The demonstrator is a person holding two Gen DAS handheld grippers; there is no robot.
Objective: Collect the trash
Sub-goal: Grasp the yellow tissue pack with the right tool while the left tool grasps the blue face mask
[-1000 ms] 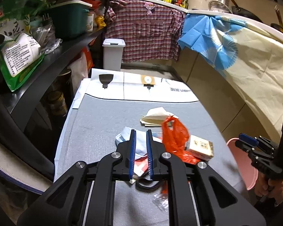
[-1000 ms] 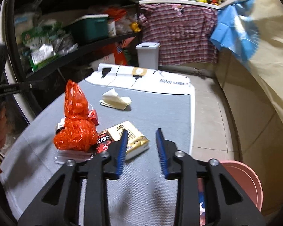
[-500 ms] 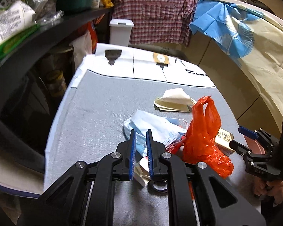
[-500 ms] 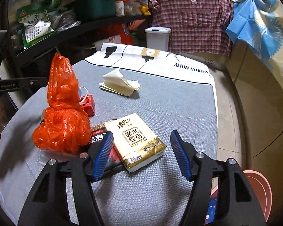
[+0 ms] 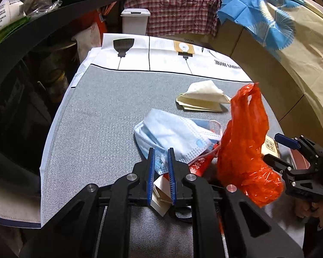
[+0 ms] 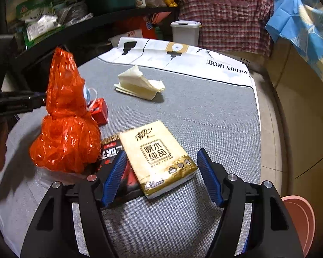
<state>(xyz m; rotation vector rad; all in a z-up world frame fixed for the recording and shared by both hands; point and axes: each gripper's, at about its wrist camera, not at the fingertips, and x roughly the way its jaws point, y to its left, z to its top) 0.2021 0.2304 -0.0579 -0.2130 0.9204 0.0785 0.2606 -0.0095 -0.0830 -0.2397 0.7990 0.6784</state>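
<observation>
A pile of trash lies on the grey tablecloth [image 5: 101, 118]. It holds a tied orange plastic bag [image 5: 245, 142], a blue face mask [image 5: 172, 133], a red carton [image 6: 100, 110], a black-and-red packet [image 6: 112, 150] and a yellow tissue pack [image 6: 157, 154]. Crumpled napkins [image 5: 202, 99] lie farther back. My left gripper [image 5: 160, 150] hovers at the near edge of the mask. Its jaws stand narrowly apart and are opening slightly, pressing on nothing. My right gripper [image 6: 162, 151] straddles the tissue pack. Its jaws are opening wide and the pads are off the pack.
A pink bin [image 6: 299, 219] stands on the floor by the table's near right corner. A white lidded bin [image 5: 135, 21] sits beyond the far end. Dark stocked shelves [image 6: 53, 28] run along the left side. A white card [image 5: 160, 195] lies under my left fingers.
Both grippers have come down and closer to the pile. The right jaws have widened from a narrow gap to a wide one around the tissue pack.
</observation>
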